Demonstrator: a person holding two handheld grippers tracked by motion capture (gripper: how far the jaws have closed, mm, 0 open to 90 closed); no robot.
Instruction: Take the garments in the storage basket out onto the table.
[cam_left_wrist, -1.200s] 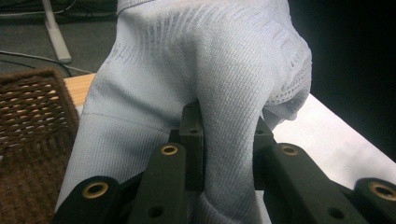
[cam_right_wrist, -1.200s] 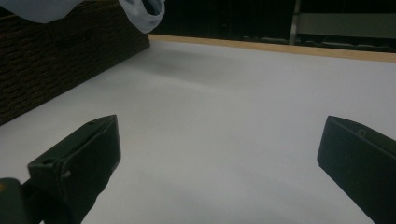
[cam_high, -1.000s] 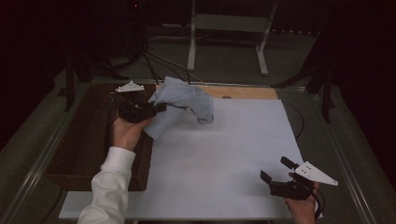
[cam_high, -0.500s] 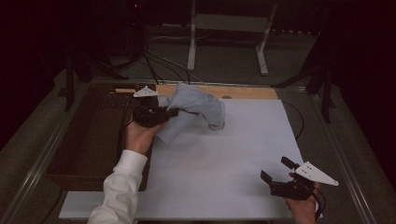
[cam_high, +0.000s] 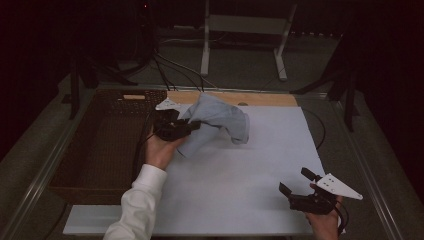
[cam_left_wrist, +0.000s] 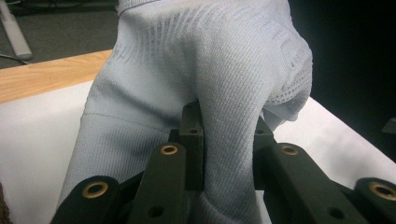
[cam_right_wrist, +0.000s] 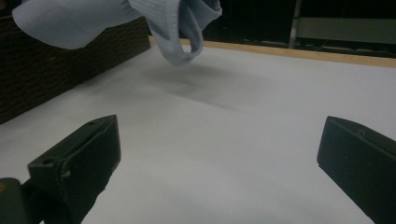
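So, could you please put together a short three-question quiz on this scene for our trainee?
1. True or false: the left gripper is shut on the light blue garment.
2. Which stands with open jaws and nothing between them: A) the left gripper, B) the right gripper?
3. What dark woven thing sits beside the white mat?

Key: 1 true. 2 B. 3 the wicker basket.

cloth (cam_left_wrist: 201, 70) top cut off, tool (cam_left_wrist: 224, 154) tips buried
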